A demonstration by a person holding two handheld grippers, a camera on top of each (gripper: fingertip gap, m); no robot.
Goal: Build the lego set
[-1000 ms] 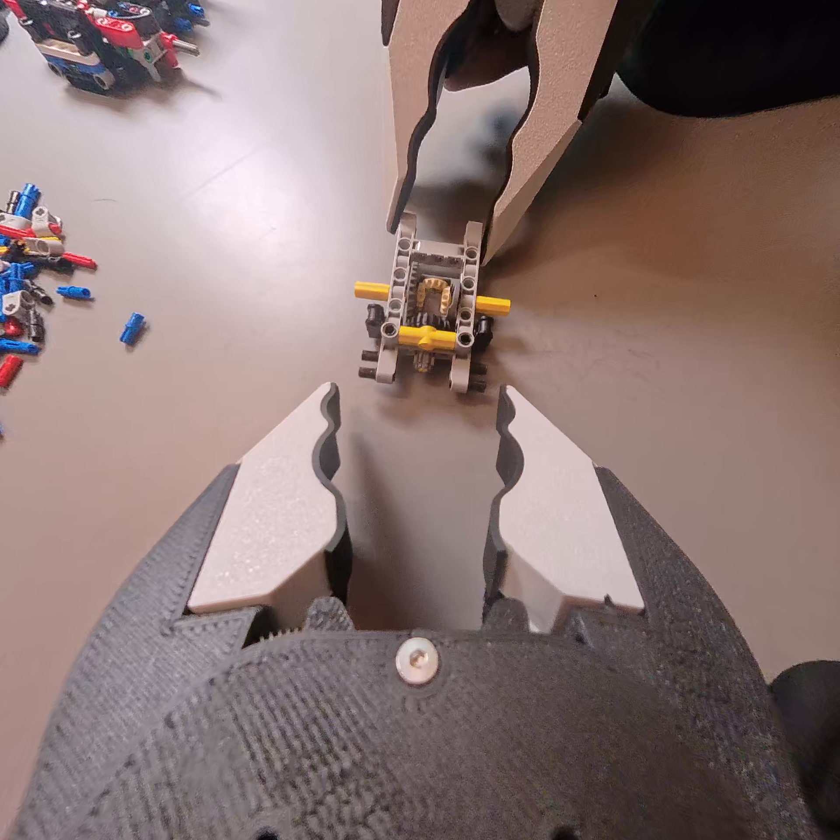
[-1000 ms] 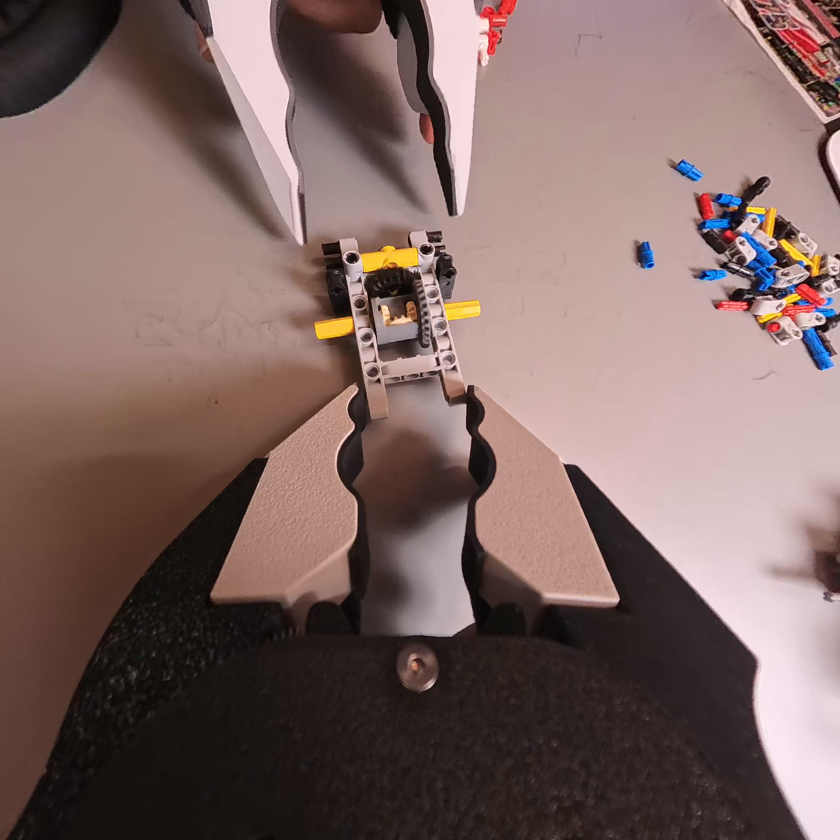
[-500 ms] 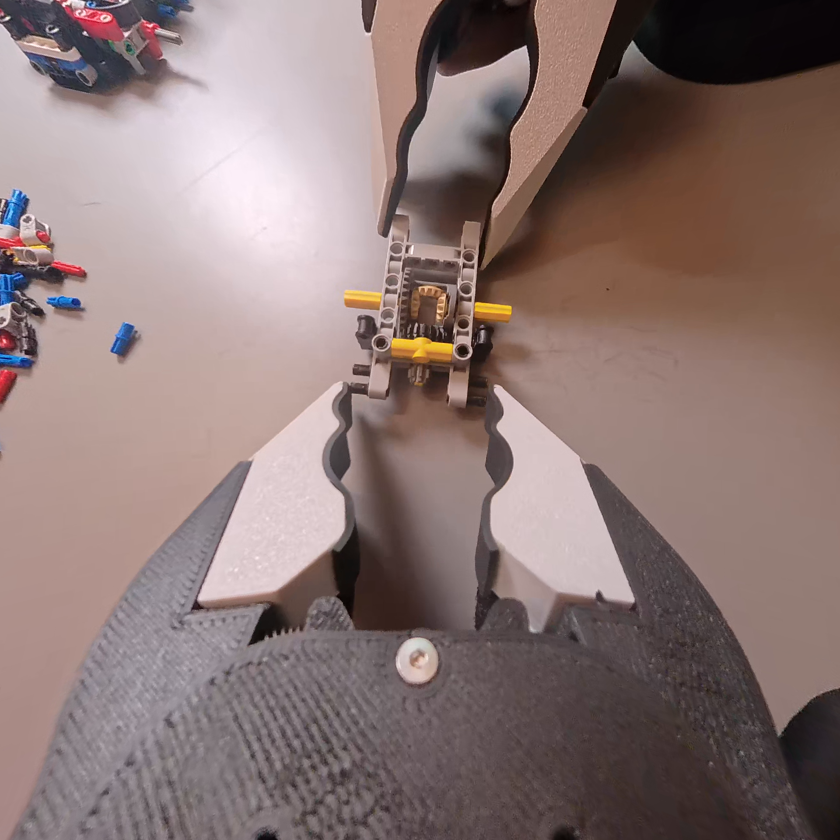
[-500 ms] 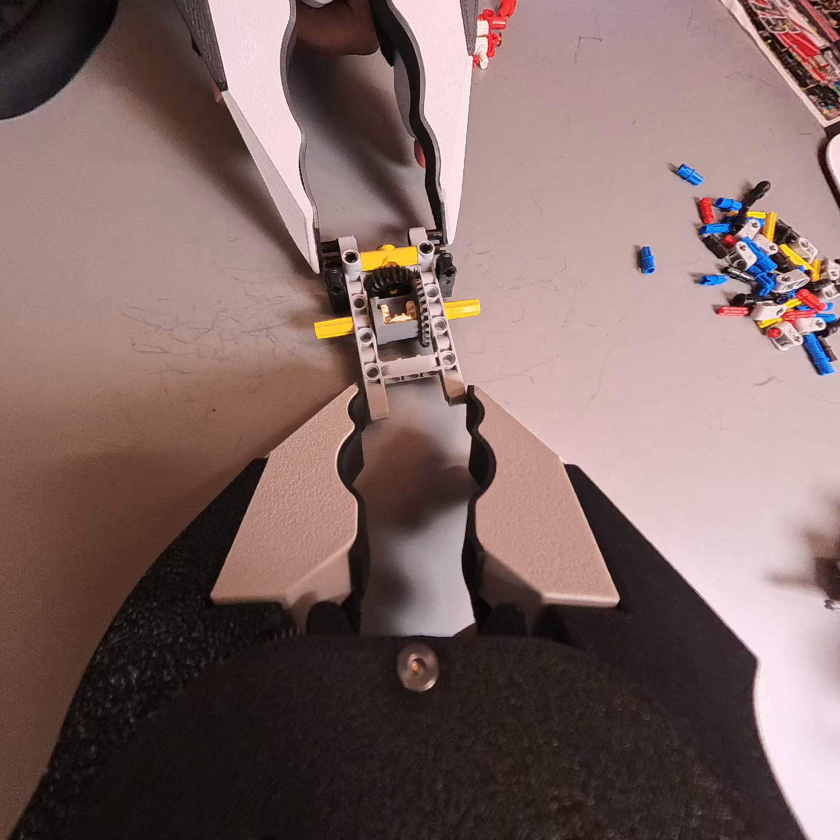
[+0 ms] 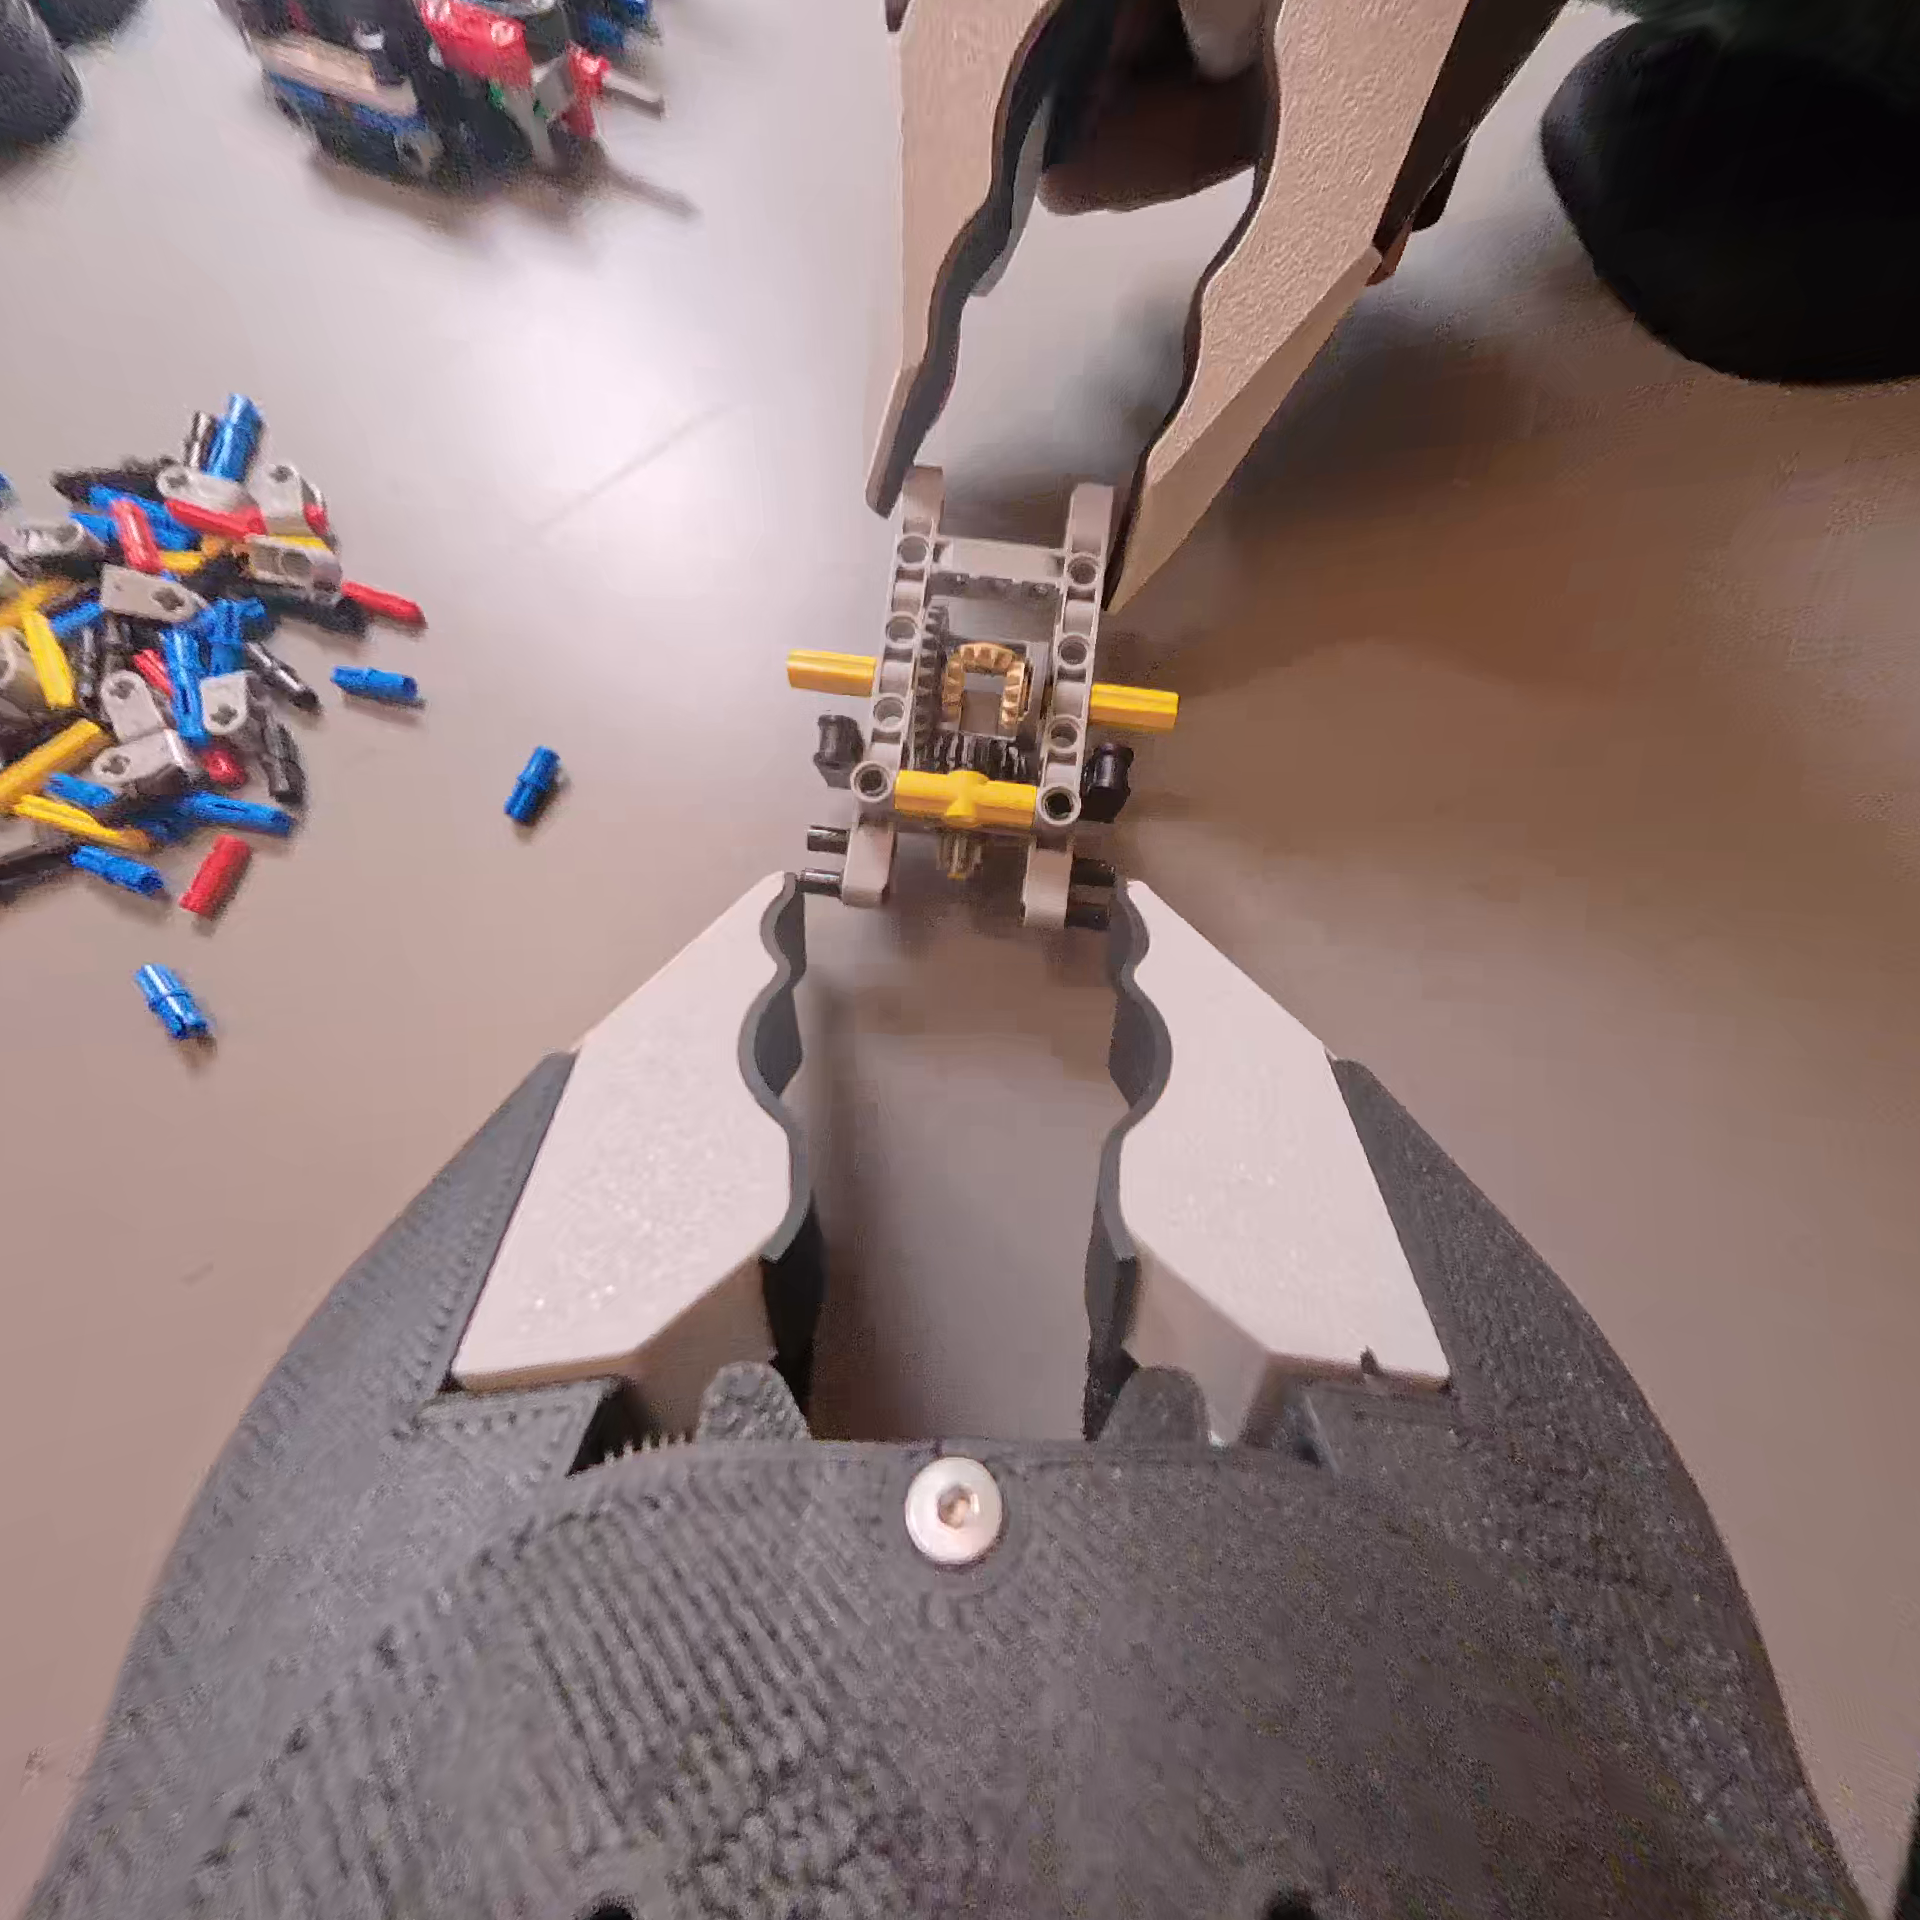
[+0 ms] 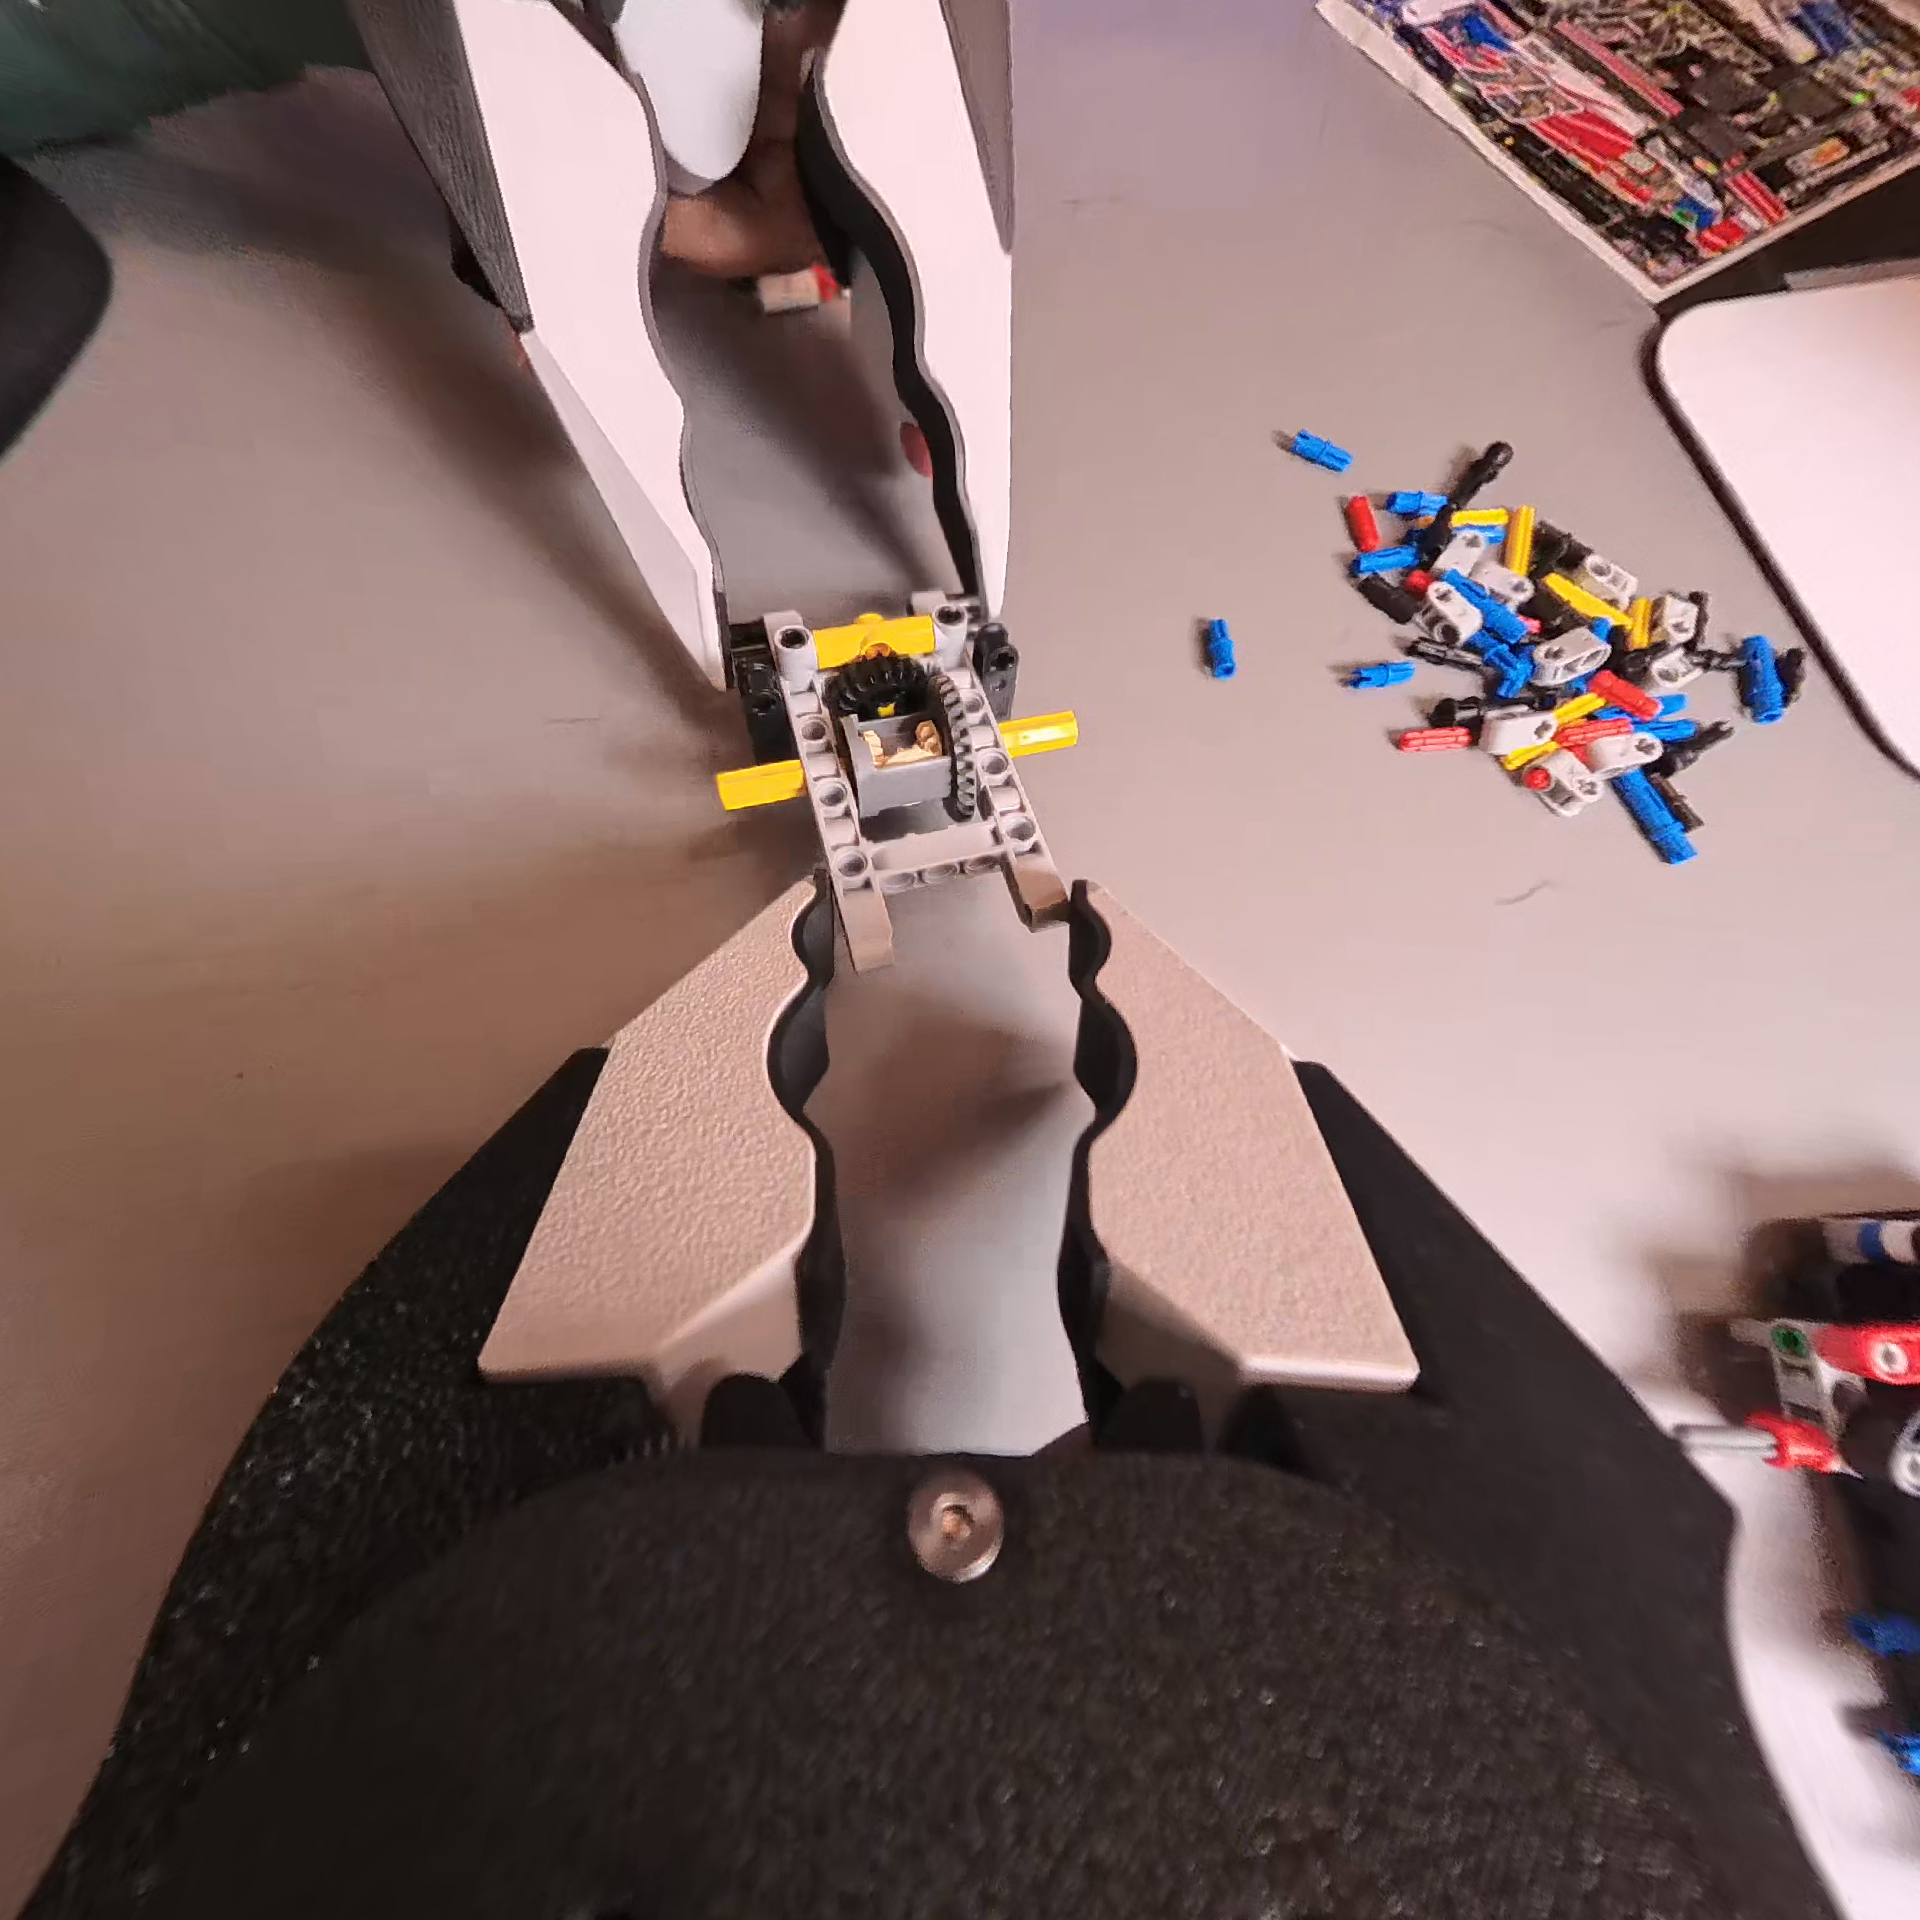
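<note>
We see that the left gripper [image 5: 956,894] has come forward since a second ago: before, its fingertips were well apart from the grey gear frame [image 5: 982,717], and now they stand just beside the near legs of the frame, at the black pins that stick out there. Its jaws are apart and a little wider than the frame, so nothing is pinched yet on this side. The right gripper [image 6: 945,914] stays at the opposite end, at the centre of its own view; its tips are against the two grey legs there, and it seems to us to clamp them, though we cannot be fully sure. The frame lies on the table [image 5: 1558,831] in the middle of both views, with yellow axles [image 5: 831,670] out to each side and gears inside. We judge that the two grippers now bracket the frame for a two-sided hold, probably for lifting or turning it. The pile of loose pins and connectors [image 6: 1558,644] at the right of the right wrist view is untouched, and the partly built model [image 5: 457,94] waits at the upper left of the left wrist view.
</note>
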